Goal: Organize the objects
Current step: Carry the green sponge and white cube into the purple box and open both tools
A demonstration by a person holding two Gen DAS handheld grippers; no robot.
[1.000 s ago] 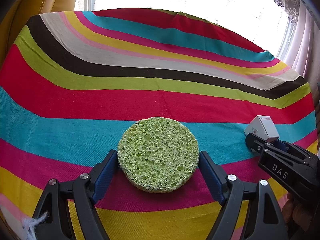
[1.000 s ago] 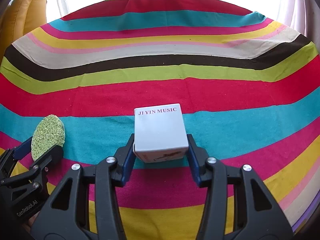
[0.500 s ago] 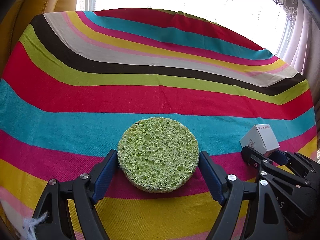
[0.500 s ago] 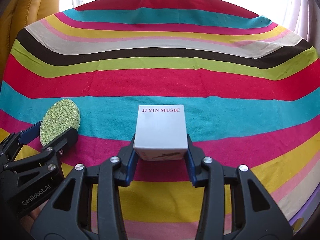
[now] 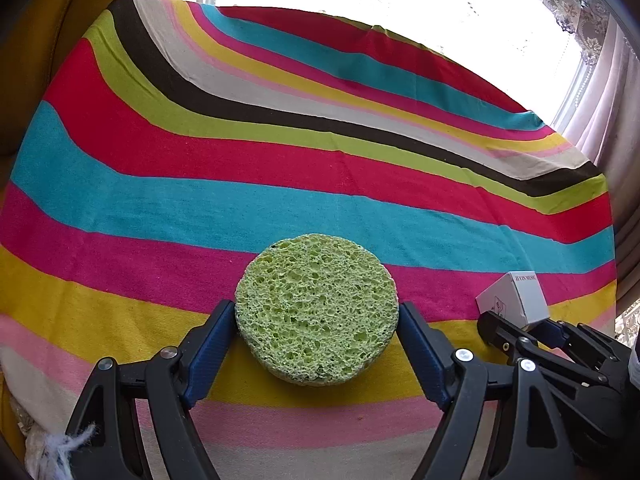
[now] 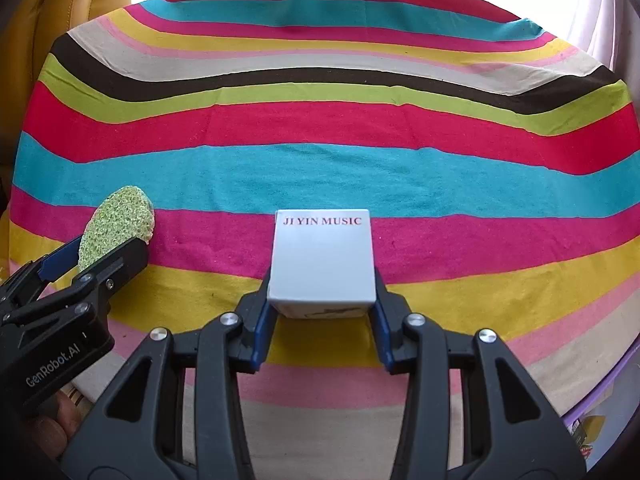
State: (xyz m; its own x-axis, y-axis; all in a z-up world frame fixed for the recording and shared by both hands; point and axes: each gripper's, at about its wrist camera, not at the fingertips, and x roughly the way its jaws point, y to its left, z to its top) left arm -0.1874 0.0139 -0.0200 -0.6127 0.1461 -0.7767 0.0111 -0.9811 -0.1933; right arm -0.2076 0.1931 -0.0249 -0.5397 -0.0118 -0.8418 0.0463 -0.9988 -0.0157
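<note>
Pinching one green sponge (image 5: 316,308), the left claw (image 5: 316,338) apparently rides beside the right claw (image 6: 322,312), clamping one white box (image 6: 322,258).

Daylight enters from the window (image 5: 380,4) at the far side; it is overexposed to plain white. The striped cloth (image 6: 320,176) is bright and sharply focused. Fisheye distortion bows the stripes; frame corners are dark.
</note>
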